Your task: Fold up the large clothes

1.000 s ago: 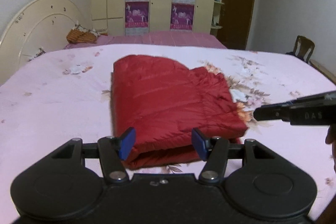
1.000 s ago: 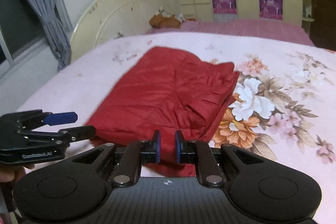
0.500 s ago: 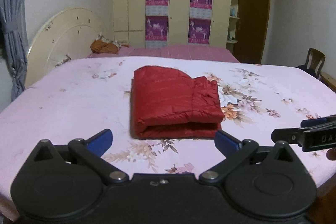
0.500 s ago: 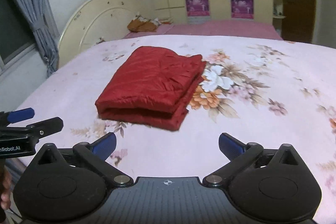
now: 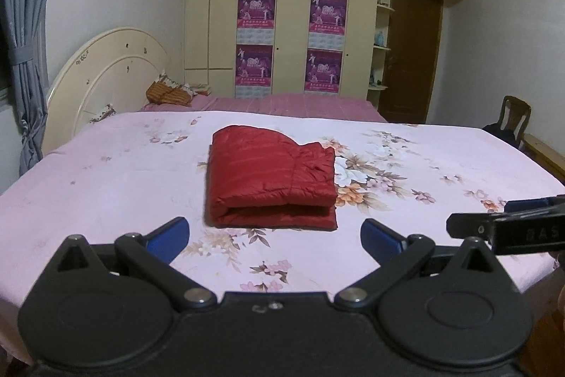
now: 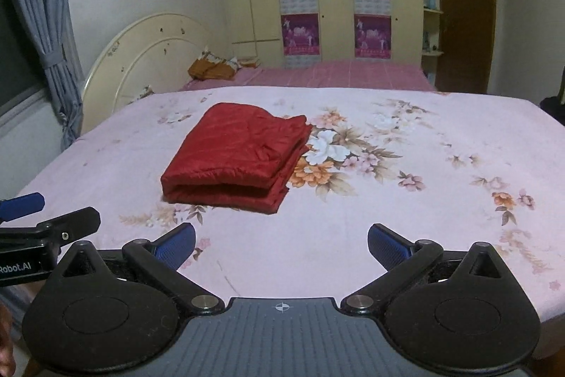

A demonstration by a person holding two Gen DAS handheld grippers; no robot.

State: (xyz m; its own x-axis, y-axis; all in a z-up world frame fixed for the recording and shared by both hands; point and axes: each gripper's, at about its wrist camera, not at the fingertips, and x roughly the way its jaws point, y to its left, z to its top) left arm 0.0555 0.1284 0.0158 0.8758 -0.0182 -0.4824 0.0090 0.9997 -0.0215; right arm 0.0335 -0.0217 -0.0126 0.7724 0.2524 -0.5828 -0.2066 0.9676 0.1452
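Observation:
A red padded jacket (image 5: 272, 177) lies folded into a thick rectangle on the pink flowered bed sheet (image 5: 106, 186); the right wrist view shows the same jacket (image 6: 236, 154) left of centre. My left gripper (image 5: 274, 234) hangs open just short of the bundle's near edge, nothing between its blue pads. My right gripper (image 6: 281, 242) is open too, set back from the jacket above bare sheet. Each gripper shows at the edge of the other's view: the right gripper (image 5: 508, 223), the left gripper (image 6: 46, 218).
The bed's near edge runs just under both grippers. A cream round headboard (image 5: 106, 83) and grey curtain (image 5: 24, 59) stand at the left, wardrobes with purple posters (image 5: 256, 34) behind, a wooden chair (image 5: 513, 117) and dark door (image 5: 409, 55) at the right.
Both grippers let go of the jacket's near edge, opened wide, and drew back and up from it. The folded jacket stays where it lay.

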